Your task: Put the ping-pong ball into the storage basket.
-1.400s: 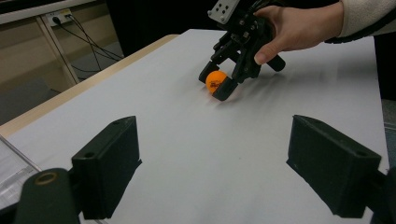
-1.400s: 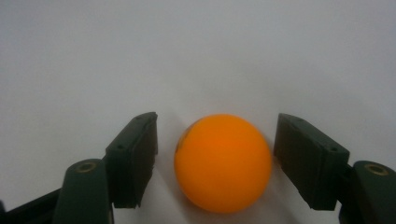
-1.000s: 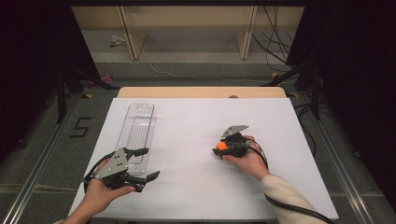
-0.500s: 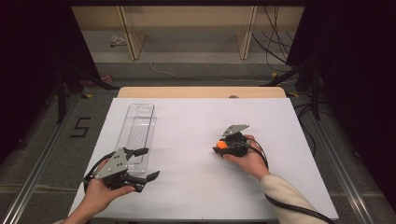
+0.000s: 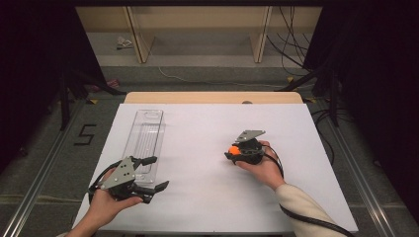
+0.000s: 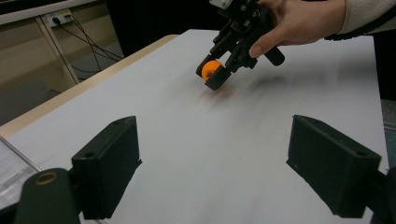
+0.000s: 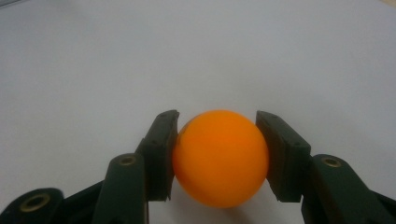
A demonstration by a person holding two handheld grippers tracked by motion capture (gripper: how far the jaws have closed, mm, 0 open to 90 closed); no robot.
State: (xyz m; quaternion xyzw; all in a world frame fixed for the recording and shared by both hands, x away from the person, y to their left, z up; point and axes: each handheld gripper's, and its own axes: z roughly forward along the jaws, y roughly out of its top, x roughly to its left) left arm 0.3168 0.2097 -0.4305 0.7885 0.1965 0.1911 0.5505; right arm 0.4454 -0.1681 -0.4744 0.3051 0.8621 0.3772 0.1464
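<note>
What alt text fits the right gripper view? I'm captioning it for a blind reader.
An orange ball sits clamped between the right gripper's two black jaws, which press on its left and right sides. Behind it lies a plain white table.

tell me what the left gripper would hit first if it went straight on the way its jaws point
Likely the orange ball held in the right gripper; bare white table lies between, though depth is hard to judge.

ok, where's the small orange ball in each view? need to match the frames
High view: small orange ball right of centre, in the right claw.
Left gripper view: ball top centre, in the far claw.
Right gripper view: ball lower centre, pressed between both black jaws.
Shared landmark: the white tabletop under the ball.
</note>
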